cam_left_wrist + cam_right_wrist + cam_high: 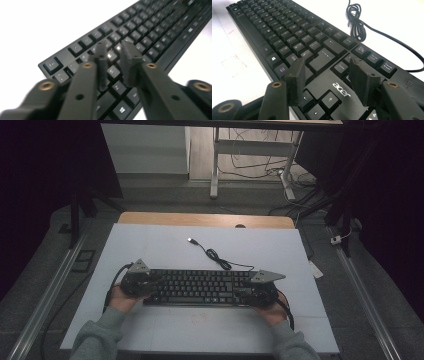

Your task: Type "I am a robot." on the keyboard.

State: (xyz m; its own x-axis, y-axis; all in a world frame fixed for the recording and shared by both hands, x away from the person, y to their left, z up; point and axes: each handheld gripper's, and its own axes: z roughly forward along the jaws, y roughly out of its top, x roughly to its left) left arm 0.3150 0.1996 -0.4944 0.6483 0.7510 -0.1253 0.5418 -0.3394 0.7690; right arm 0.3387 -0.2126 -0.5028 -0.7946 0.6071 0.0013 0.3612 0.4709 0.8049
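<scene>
- Table (pixel 150 245) under a pale sheet carries everything we work on; the keyboard (pixel 200 287) lies near the person's edge, its long axis running from 9 o'clock to 3 o'clock in the high view.
- Keyboard cable (pixel 220 260) trails off toward 12 o'clock, coiled once, its plug lying loose on the sheet.
- Left gripper (pixel 150 282) sits at the 9 o'clock end of the keyboard. In its own view (pixel 115 62) we see the jaws parted by a narrow gap above the letter keys, with nothing clamped between them.
- Right gripper (pixel 247 294) sits at the 3 o'clock end. In its own view (pixel 328 75) the jaws stand wide apart over the arrow-key block, released and gripping nothing.
- Relation that matters, as we judge it: each hand is nearest its own end, so any lift or shift of the keyboard calls for both ends taken together, keeping that long axis level.
</scene>
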